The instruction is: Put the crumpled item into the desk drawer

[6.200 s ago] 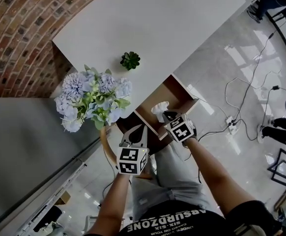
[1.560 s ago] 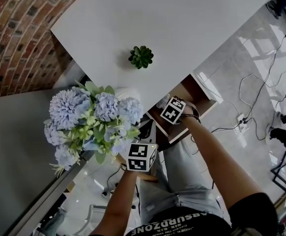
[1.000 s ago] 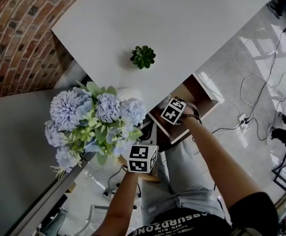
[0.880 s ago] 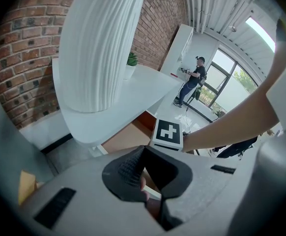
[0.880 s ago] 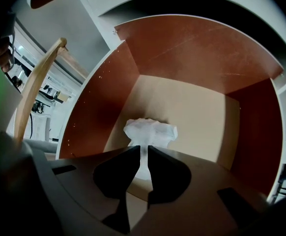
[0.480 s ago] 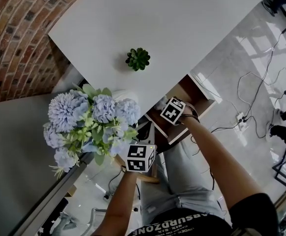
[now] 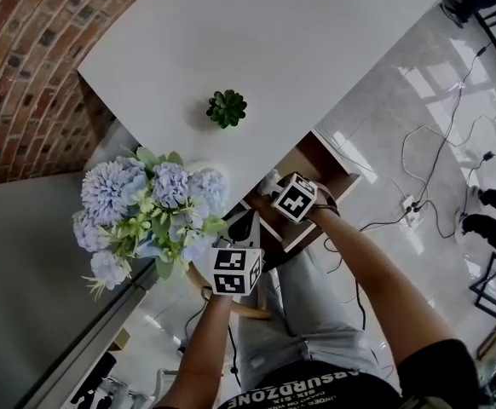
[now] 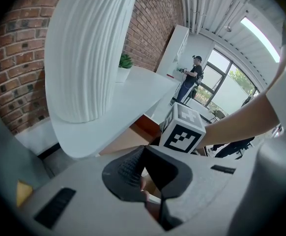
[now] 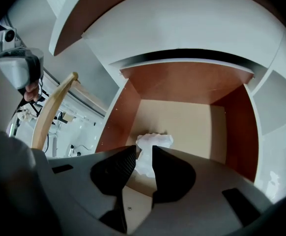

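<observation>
The crumpled white paper (image 9: 153, 142) lies on the floor of the open desk drawer (image 9: 117, 116), near its front. My right gripper (image 9: 144, 152) hangs just above it, pointing steeply down; its jaws have just been opening and now stand open, clear of the paper seen through the gap. From the head view the paper (image 7: 269, 180) peeks out beside the right gripper (image 7: 277, 187) over the drawer (image 7: 318, 155). My left gripper (image 7: 250, 221) stays to the left of the drawer under the desk edge. In its own view the left gripper (image 8: 143, 149) has its tips together, holding nothing.
A white desk (image 7: 256, 41) carries a small green succulent (image 7: 226, 107) and a ribbed white vase (image 8: 89, 48) of blue flowers (image 7: 150, 211). A curved wooden chair back (image 9: 54, 107) stands left of the drawer. Cables (image 7: 418, 203) trail over the shiny floor at right.
Six seconds ago the right gripper carried the paper toward the drawer; now the paper lies in the drawer beside the gripper. The right marker cube has drawn slightly back. The left gripper has stayed put.
</observation>
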`<state>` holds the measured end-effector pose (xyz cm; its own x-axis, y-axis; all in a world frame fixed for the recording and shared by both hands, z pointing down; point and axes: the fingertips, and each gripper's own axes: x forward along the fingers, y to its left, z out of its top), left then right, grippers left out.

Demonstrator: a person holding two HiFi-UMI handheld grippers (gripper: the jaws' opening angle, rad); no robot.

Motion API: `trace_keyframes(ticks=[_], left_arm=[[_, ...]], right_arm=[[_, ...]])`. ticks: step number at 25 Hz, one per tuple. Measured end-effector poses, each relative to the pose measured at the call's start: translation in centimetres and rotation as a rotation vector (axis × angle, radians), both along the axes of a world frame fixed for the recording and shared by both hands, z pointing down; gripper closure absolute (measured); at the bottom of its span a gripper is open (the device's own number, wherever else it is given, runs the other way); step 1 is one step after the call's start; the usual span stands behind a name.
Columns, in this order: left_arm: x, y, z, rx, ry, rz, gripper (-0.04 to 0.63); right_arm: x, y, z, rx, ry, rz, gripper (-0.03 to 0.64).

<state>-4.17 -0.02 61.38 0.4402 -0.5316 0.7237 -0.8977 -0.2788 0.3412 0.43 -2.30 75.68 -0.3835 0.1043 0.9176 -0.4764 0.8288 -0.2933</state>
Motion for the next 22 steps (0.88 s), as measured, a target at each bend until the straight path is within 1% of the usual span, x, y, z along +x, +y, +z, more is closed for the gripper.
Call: trace_keyframes(ticks=[5,12,16,22], left_arm=[[0.1,0.0,-0.5,0.01,-0.002,0.009,0.598],[-0.1,0.4,-1.1,0.02,-0.006,0.008,0.598],[-0.1,0.8,-1.9,0.028,-0.01,0.01,0.598],[0.1,1.2,-3.0,0.041,-0.01,0.013,0.598]], right_arm=[[-0.1,0.1,-2.0,0.023,-0.046,0.05,0.522],[0.0,0.2,-5.2,0.068,-0.131,0.149,0.526],[0.3,0.8,-7.1,0.107,-0.157,0.178,0.538],[0.5,1.4,-10.6,0.167,-0.233,0.248,0.571]])
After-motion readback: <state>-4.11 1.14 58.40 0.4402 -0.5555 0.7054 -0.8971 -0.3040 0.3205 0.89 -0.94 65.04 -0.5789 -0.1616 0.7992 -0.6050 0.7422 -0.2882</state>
